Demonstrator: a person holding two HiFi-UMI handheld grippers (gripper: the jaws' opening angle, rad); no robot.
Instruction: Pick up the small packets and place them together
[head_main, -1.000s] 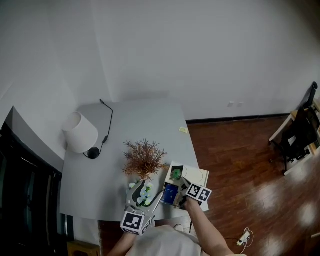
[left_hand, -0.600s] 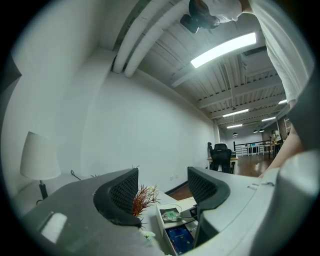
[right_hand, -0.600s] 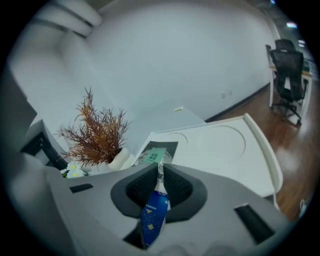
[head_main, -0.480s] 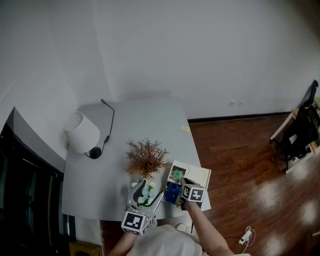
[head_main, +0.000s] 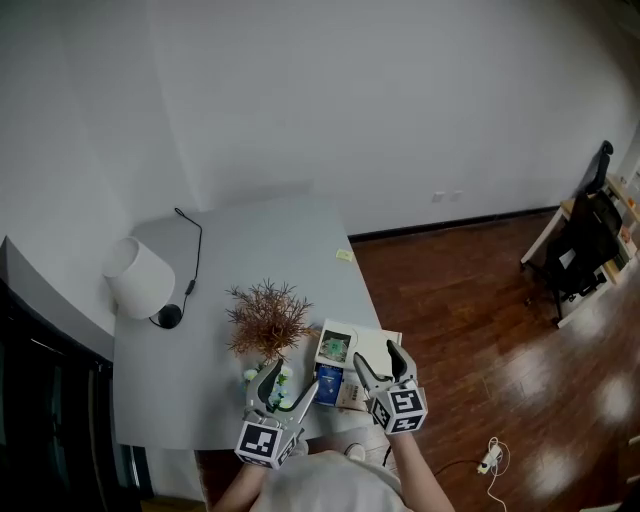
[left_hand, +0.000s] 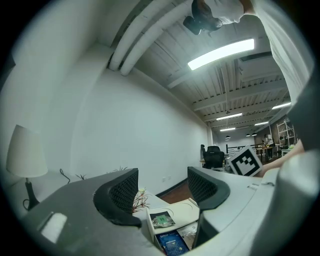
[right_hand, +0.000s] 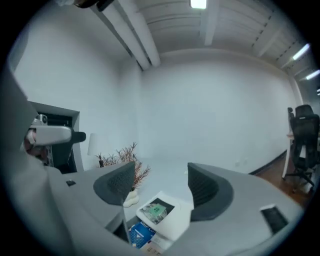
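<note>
Grey table (head_main: 240, 250) by white walls | green packet (head_main: 334, 347) on white box (head_main: 375, 343), blue packet (head_main: 328, 384) just beside it, apparently gathered there | right gripper (head_main: 380, 357) above them, jaws just opened wide, nothing between, reads as a release | left gripper (head_main: 290, 378) wide, empty, waiting nearby
</note>
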